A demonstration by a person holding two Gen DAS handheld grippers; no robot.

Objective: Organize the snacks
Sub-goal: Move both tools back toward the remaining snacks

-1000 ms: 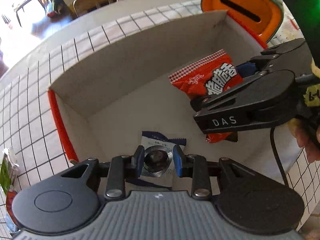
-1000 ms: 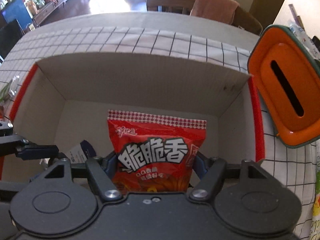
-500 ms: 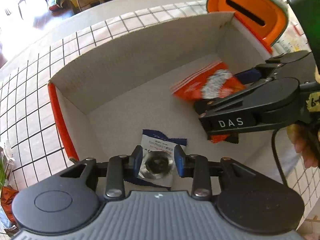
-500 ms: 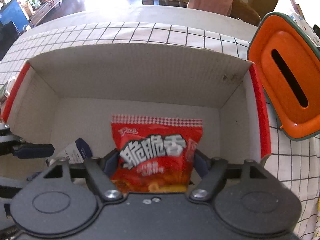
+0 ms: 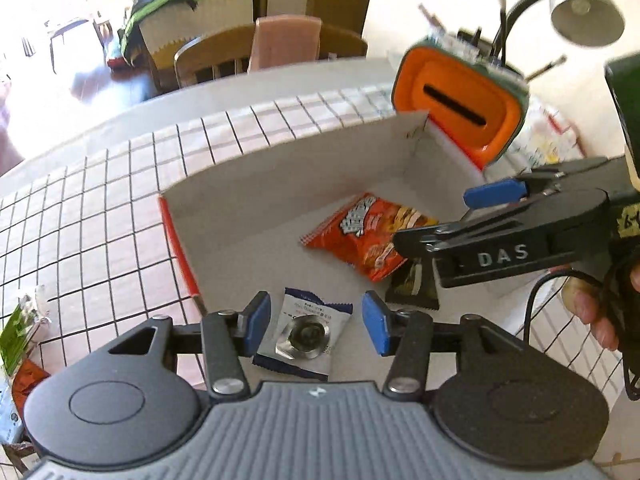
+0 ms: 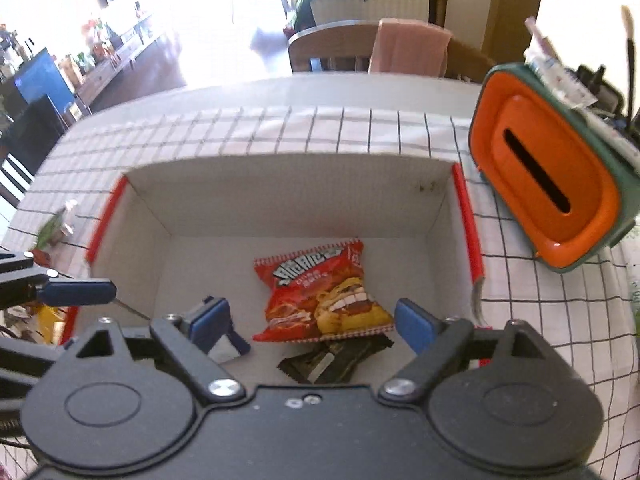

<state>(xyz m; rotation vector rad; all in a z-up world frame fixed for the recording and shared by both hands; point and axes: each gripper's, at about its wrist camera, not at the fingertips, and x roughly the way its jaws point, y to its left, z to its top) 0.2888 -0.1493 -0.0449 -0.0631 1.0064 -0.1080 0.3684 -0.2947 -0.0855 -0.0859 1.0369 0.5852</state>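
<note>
A white cardboard box with red edges [image 5: 280,184] [image 6: 288,200] stands on the checked tablecloth. In it lie a red snack bag [image 5: 366,236] [image 6: 320,292], a white and blue packet [image 5: 306,334] [image 6: 228,348] and a dark packet [image 5: 414,286] [image 6: 336,362]. My left gripper [image 5: 316,322] is open and empty above the white and blue packet. My right gripper [image 6: 312,322] is open and empty above the red bag; it also shows in the left wrist view [image 5: 448,220].
An orange and green tissue holder [image 5: 460,102] [image 6: 552,192] stands right behind the box. More snack packets lie on the cloth to the left [image 5: 20,336] [image 6: 56,228]. Chairs [image 6: 380,48] stand behind the table. A lamp [image 5: 586,0] is at the far right.
Both grippers have opened and let go: the red bag and the white and blue packet now lie on the box floor. Both grippers have risen and pulled back.
</note>
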